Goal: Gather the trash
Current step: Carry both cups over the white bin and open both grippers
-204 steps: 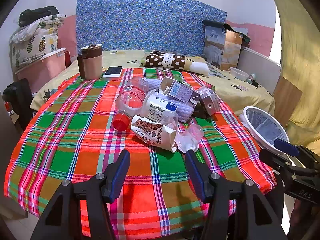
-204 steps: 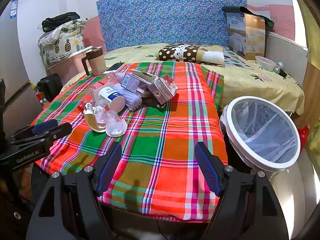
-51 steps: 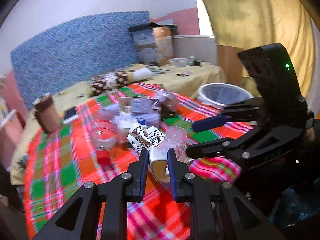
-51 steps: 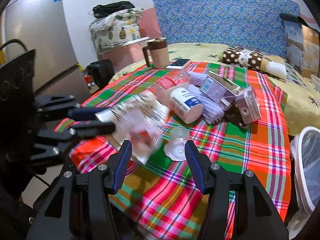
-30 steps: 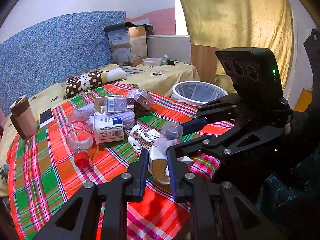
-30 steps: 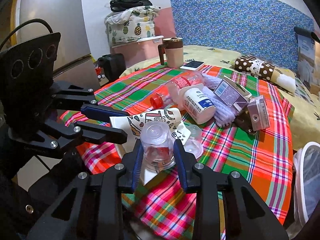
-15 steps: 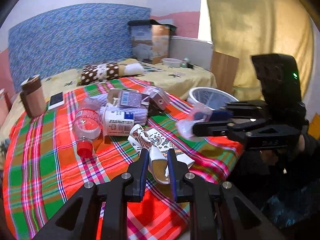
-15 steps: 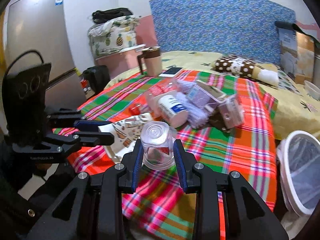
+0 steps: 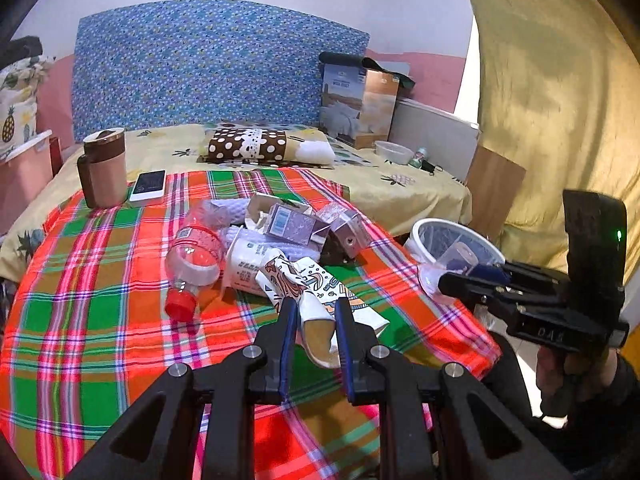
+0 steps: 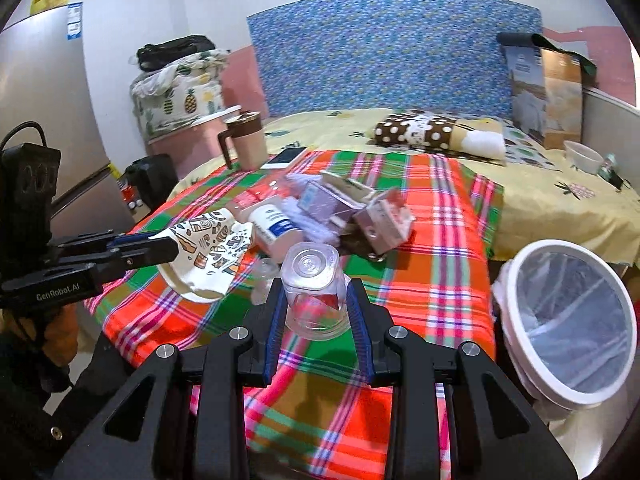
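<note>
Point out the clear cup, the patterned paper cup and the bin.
clear cup [image 10: 314, 296], right wrist view, its side wall between the pads
patterned paper cup [image 9: 316, 320], left wrist view, its flattened mouth end
bin [image 10: 516, 264], right wrist view, its white rim

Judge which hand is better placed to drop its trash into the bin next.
Right, probably. The right tool grips a clear plastic cup, and the white bin stands open just beside it. The left tool holds a patterned paper cup over the plaid table, farther from the bin.
</note>
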Action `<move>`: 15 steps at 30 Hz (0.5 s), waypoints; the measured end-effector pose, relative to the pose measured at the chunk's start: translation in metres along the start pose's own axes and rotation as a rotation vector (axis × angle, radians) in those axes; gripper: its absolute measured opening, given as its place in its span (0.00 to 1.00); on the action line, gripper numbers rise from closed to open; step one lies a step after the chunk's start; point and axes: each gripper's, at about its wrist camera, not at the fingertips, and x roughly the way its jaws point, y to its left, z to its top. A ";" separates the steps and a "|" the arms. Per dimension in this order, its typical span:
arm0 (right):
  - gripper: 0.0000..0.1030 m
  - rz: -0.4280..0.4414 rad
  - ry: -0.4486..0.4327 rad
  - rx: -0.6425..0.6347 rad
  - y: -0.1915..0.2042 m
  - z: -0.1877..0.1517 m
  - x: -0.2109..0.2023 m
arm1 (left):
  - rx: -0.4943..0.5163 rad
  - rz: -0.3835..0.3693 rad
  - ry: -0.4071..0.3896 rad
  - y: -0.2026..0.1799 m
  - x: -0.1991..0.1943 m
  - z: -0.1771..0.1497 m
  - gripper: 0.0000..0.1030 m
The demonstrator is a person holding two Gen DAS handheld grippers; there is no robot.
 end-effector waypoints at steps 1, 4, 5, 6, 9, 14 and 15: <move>0.32 -0.005 -0.002 0.003 -0.002 0.000 0.000 | -0.003 0.003 -0.001 -0.002 0.001 0.001 0.19; 0.32 -0.026 -0.008 0.016 -0.009 0.000 -0.003 | -0.006 -0.004 0.000 -0.010 0.007 0.006 0.19; 0.32 -0.037 -0.011 0.021 -0.011 0.000 -0.005 | -0.004 -0.007 -0.001 -0.013 0.010 0.008 0.19; 0.32 -0.045 -0.013 0.025 -0.014 -0.001 -0.006 | -0.003 -0.013 -0.002 -0.017 0.012 0.010 0.19; 0.32 -0.068 -0.020 0.039 -0.025 -0.002 -0.012 | 0.002 -0.036 -0.005 -0.028 0.020 0.016 0.19; 0.32 -0.112 -0.030 0.063 -0.043 -0.002 -0.020 | 0.016 -0.078 0.001 -0.047 0.037 0.025 0.19; 0.32 -0.123 -0.032 0.071 -0.047 -0.002 -0.021 | 0.022 -0.091 0.002 -0.051 0.042 0.027 0.19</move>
